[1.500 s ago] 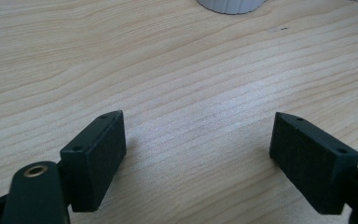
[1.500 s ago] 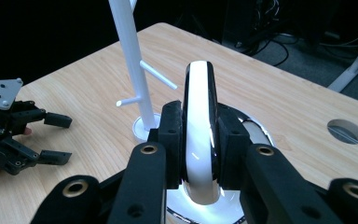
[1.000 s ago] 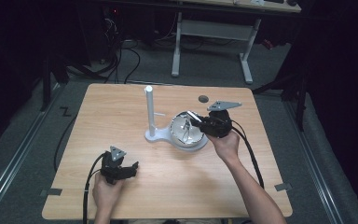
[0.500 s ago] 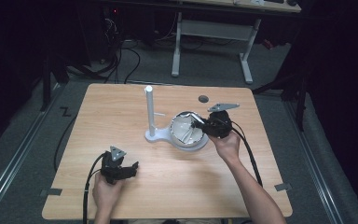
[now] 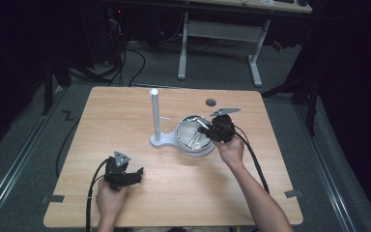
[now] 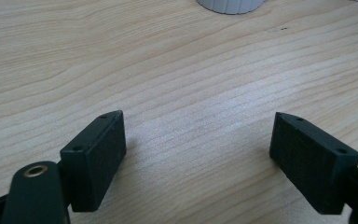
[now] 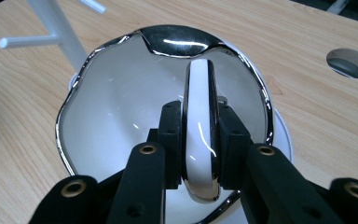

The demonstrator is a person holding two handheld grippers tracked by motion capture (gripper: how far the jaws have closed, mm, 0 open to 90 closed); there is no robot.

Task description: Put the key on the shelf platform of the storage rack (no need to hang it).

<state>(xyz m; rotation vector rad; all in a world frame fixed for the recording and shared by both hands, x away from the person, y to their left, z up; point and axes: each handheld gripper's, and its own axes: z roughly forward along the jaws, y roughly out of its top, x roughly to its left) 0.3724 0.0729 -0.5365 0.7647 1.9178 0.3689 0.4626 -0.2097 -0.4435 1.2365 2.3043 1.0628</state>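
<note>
Little has moved; the cup (image 7: 168, 126) still sits on its saucer (image 5: 193, 149) beside the stand (image 5: 155, 118). Right gripper (image 7: 198, 140) clamps the glossy handle (image 7: 199, 135); left gripper (image 6: 198, 149) rests wide, empty. Slick handle could slip, tipping the cup.

Left tool (image 5: 136, 175) agape; right tool (image 5: 204, 129) clamped.

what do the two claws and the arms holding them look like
Both claws, left and right, are matte black, each with two flat rectangular jaws whose inner faces are finely textured. Brass-coloured rivets and small screw holes mark the linkage arms. Each carries a grey three-cornered plate on top and trails a black cable. The person's forearms are bare, with no sleeves showing.
</note>
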